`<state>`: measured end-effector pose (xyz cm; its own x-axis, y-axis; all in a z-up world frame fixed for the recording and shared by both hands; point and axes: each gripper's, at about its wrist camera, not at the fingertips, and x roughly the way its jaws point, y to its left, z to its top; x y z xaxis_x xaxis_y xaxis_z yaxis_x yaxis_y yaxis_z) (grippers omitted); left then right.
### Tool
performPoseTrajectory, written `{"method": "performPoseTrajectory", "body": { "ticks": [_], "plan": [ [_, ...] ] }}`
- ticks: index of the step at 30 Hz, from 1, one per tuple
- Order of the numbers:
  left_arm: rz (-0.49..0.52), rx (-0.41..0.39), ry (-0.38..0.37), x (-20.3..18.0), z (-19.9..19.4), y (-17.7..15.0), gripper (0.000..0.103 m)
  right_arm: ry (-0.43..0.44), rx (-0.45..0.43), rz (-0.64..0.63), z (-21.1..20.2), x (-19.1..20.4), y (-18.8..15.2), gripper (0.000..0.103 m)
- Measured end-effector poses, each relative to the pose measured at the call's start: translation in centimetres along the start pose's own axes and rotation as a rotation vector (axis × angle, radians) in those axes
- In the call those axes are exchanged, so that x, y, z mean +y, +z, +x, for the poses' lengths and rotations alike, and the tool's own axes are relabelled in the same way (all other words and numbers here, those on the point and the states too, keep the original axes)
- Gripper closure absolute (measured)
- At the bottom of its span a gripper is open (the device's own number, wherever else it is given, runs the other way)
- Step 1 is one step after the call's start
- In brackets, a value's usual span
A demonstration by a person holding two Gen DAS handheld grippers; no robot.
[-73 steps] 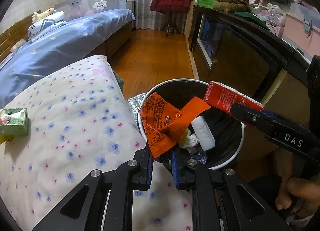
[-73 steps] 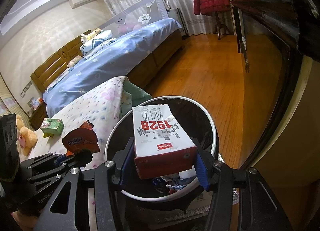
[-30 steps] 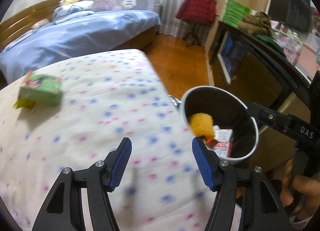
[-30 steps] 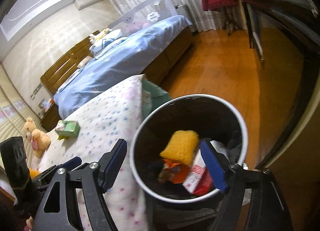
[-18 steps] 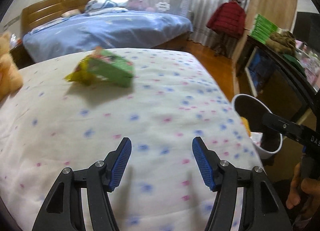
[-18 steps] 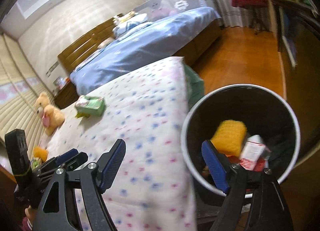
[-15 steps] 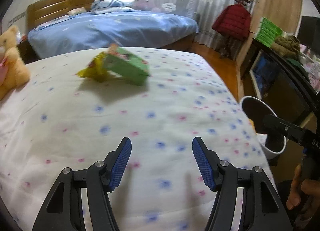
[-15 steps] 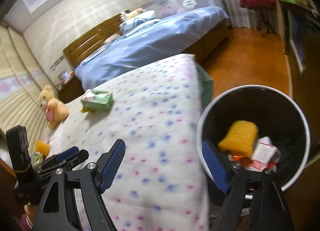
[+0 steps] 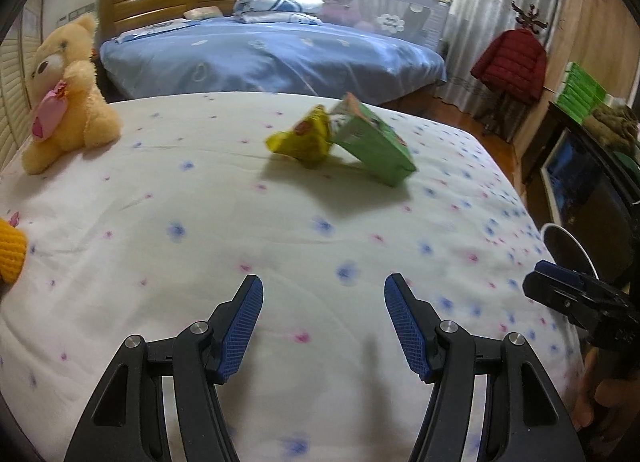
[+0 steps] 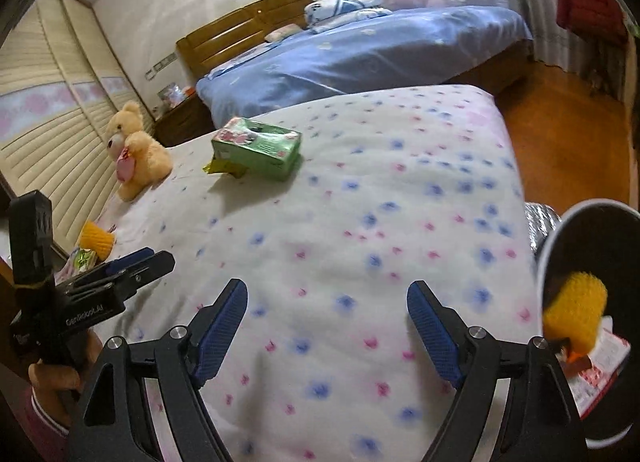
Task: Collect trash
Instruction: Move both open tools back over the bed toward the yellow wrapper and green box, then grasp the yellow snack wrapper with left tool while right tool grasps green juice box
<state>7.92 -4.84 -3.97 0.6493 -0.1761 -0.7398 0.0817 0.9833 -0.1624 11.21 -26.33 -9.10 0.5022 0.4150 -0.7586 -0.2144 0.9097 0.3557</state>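
On the flowered bed (image 9: 200, 246), both grippers have swung away from the trash can (image 10: 560, 246) and now face the litter that is left. A couple of seconds ago the left gripper (image 9: 323, 326) was clamped on an orange wrapper and the right gripper (image 10: 327, 329) on a red milk carton, both held over the can. Now each stands with its jaws wide apart and nothing between them, and the carton and wrapper lie inside the can beside a yellow knitted thing (image 10: 576, 310). That drop looks finished, and the work has probably moved on to the next pickup.

The nearest target is the green box (image 9: 370, 143), lying tilted on the bed with a yellow wrapper (image 9: 302, 139) touching its left end. In the left wrist view the pair sits ahead of the open jaws and a little to the right, with bare quilt between. The right wrist view shows the same box (image 10: 256, 147) well ahead and to the left, with the can at its right edge.

A teddy bear (image 9: 64, 93) sits at the far left of the bed, and near the left edge lie another yellow knitted piece (image 10: 95, 240) and a small green packet (image 10: 82, 260). Whether those count as trash is hard to judge. Since box and wrapper touch, closing on one may drag the other.
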Motion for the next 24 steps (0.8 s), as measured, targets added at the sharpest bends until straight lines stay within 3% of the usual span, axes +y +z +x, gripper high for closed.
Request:
{"method": "performPoseTrajectory", "body": {
  "ticks": [9,15,21,22,24],
  "plan": [
    [-0.014,0.008,0.019,2.2,3.6,3.5,0.041,0.008,-0.003,-0.003,1.5,0.2,1.5,0.019],
    [0.036,-0.013,0.056,2.6,7.5,6.9,0.041,0.010,-0.010,0.022,2.2,-0.2,2.0,0.019],
    [0.072,-0.005,0.002,2.9,11.3,9.3,0.043,0.018,-0.020,0.044,2.2,-0.6,2.2,0.019],
    [0.070,-0.002,-0.016,3.0,11.8,9.4,0.045,0.019,-0.021,0.048,2.2,-0.6,2.2,0.020],
    [0.077,0.006,-0.046,2.9,12.5,9.7,0.064,0.020,-0.019,0.050,2.2,-0.7,2.3,0.019]
  ]
}}
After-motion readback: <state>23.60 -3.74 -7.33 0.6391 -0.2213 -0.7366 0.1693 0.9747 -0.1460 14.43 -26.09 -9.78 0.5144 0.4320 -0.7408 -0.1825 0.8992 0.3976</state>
